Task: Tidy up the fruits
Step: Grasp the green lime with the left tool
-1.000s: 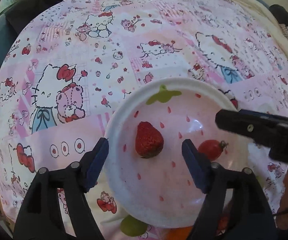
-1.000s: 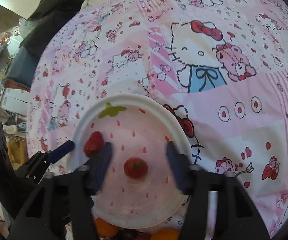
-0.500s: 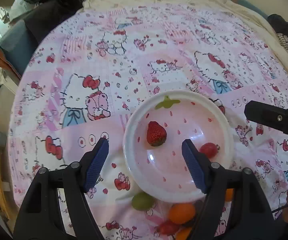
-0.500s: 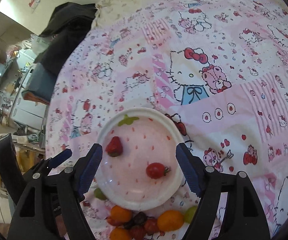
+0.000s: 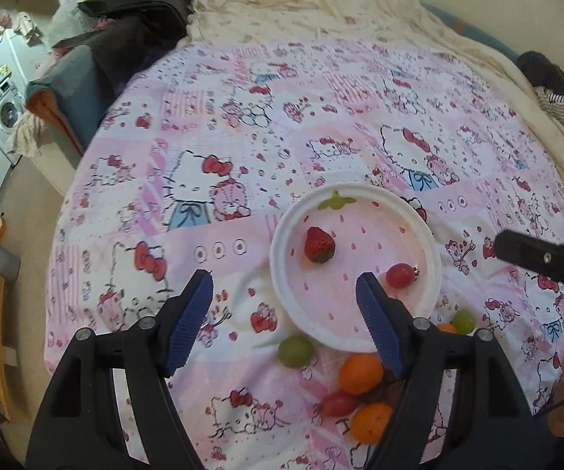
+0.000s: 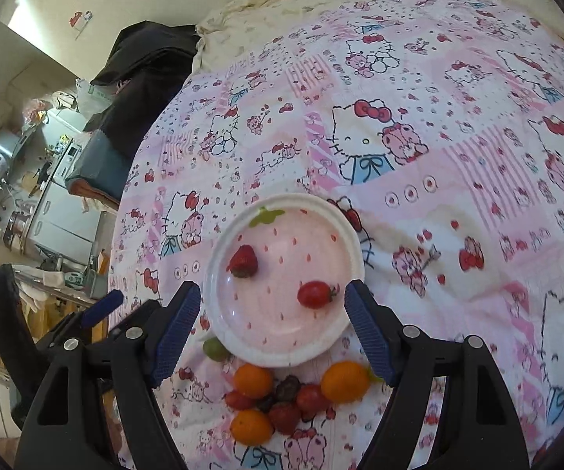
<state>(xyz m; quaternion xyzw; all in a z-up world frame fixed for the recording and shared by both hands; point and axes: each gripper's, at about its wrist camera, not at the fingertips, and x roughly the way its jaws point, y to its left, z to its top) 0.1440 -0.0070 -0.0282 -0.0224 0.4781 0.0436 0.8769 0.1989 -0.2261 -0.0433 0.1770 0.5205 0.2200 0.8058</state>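
Now both grippers hang empty above the plate, two fruits in, the rest still on the sheet.

Left gripper [image 5: 282, 297] and right gripper [image 6: 272, 311]: jaws apart, nothing btwn the pads; the right one's jaws have just been opening, w/ nothing in them. Strawberry [image 6: 244, 261] sits left of centre on the white strawberry-print plate [image 6: 219, 258], cherry tomato [image 6: 315, 294] lower right on it, well apart. Loose pile lies just below the plate at frame bottom: kumquats [image 6: 344, 382], more strawberries [image 6: 284, 417], green grape [image 6: 214, 348] touching the rim. Risks, as I judge: bed sheet [image 6: 438, 156] is soft, so pressing down could tip the plate or roll the pile; packed fruit means pads may nudge a neighbour; hard squeeze bruises berries.
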